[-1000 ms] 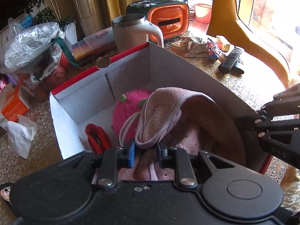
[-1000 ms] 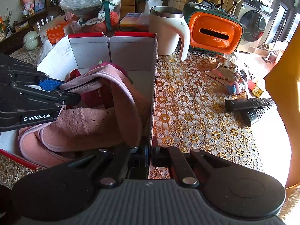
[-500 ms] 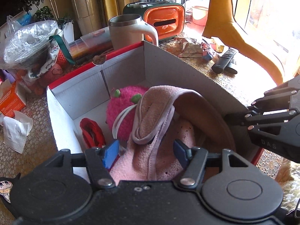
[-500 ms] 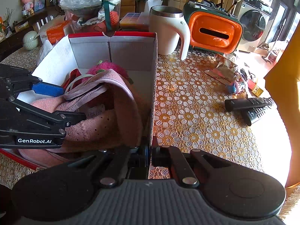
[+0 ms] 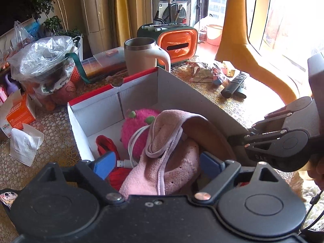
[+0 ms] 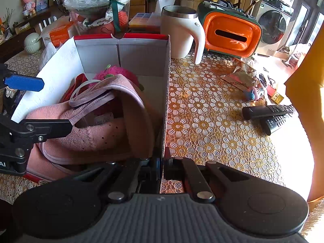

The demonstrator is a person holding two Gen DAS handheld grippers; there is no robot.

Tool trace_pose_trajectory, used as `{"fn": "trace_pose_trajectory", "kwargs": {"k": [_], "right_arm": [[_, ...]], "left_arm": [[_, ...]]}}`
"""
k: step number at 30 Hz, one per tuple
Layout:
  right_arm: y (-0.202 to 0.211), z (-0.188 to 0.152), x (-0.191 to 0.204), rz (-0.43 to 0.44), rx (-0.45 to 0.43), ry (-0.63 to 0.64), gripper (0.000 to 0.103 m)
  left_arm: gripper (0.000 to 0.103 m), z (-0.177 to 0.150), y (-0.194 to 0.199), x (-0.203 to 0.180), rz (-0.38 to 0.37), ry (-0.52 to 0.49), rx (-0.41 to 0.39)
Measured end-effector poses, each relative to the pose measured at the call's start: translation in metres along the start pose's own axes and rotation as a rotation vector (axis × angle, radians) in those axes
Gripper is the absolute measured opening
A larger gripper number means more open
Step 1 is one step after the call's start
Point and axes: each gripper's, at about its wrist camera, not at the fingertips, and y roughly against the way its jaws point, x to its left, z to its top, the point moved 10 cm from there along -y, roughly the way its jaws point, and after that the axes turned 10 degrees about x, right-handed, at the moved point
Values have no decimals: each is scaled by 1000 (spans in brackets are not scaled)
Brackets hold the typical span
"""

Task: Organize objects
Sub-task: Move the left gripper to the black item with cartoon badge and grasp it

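table (image 6: 212,121) | right view only: right gripper (image 6: 162,165) clamps box wall (image 6: 165,101)

Soft cloth in matt cardboard, glossy plastic around it

The pink slipper (image 5: 172,162) is napped, perforated fleece; the plush toy (image 5: 137,129) is fuzzy. The box (image 6: 141,56) is matt white cardboard. The mug (image 6: 180,32) has a brushed metal rim, and the counter (image 6: 212,125) wears lacy patterned cloth.
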Motion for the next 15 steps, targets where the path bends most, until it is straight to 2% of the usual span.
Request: {"fn": "trace_pose_trajectory", "kwargs": {"k": [5,15], "right_arm": [[0,0,0,0,0,0,2],[0,-1,0,1,1,-2,2]], "left_arm": [[100,-4,16,9,18,28,-25],[103,-21,44,41,100,90,-52]]}}
